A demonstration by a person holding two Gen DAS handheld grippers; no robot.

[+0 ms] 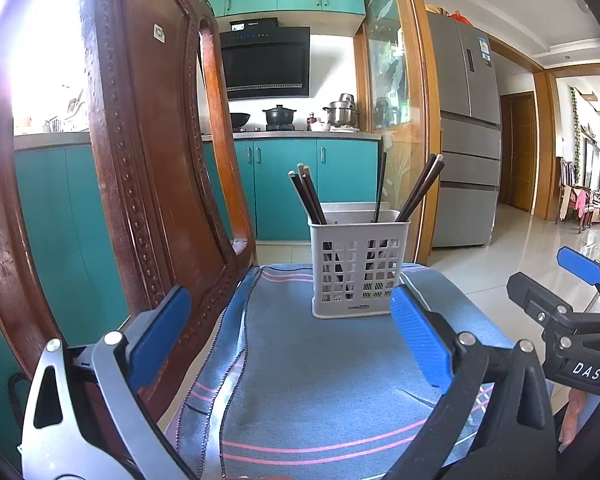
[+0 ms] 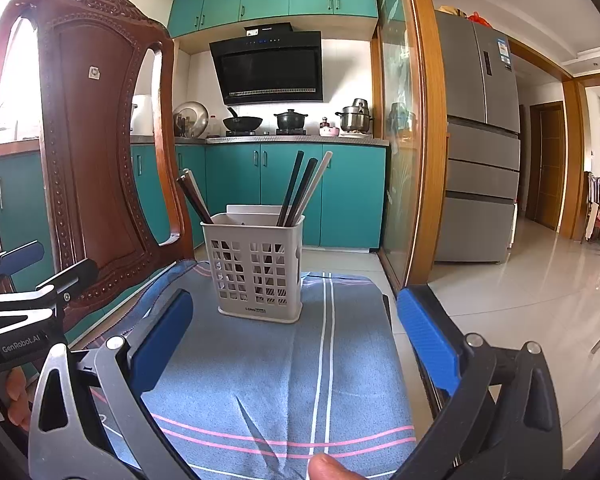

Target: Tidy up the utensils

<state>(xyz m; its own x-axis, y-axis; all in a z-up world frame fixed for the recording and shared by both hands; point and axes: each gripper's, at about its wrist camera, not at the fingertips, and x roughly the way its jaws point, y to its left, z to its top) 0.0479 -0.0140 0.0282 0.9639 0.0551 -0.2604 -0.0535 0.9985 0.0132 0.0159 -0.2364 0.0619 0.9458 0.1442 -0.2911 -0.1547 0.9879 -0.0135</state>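
Chopsticks standing sorted in the far basket on the blue cloth (none loose in view). Apparently finished. Left gripper and right gripper: jaws spread, empty.

— Where does the white perforated plastic utensil basket stand?
— On the blue striped cloth, right of the carved brown wooden chair back.
— And the dark wooden chopsticks?
— Upright inside it, leaning outward. Teal kitchen cabinets lie behind.
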